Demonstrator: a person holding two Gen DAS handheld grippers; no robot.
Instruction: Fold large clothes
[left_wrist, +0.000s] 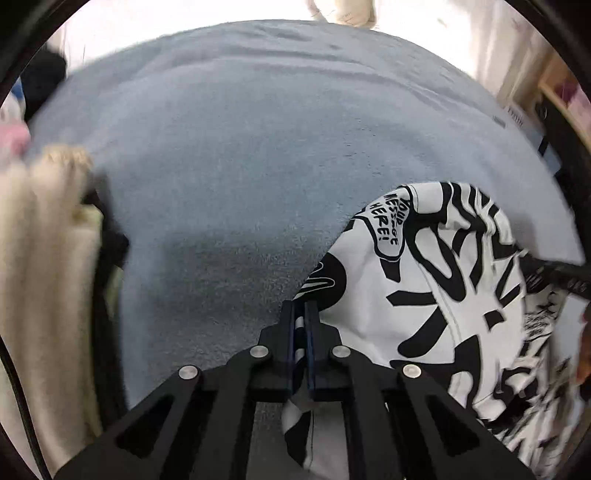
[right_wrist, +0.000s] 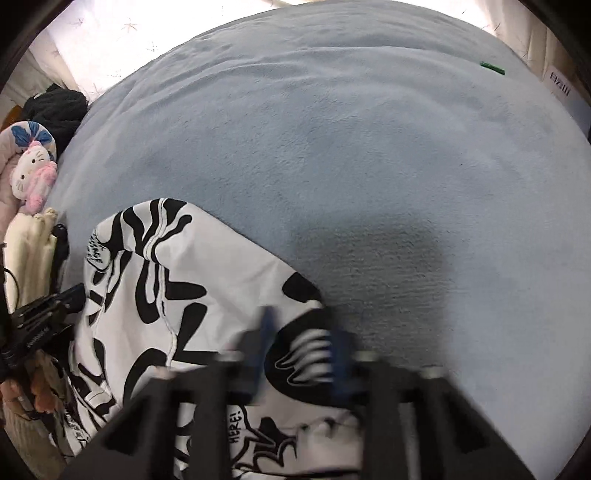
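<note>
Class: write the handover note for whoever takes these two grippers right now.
Left gripper: shut on the shirt's edge.
Right gripper: blurred; fingers straddle the opposite shirt edge, grip not confirmed.
Shirt: black-and-white print, bunched at the near edge of the blue blanket, not spread.
Done: edges picked up.
Left: spread it flat on the blanket, then fold.

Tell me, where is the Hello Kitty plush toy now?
The Hello Kitty plush toy sits at the left edge of the right wrist view, beside the blue blanket, below a dark bundle.
</note>
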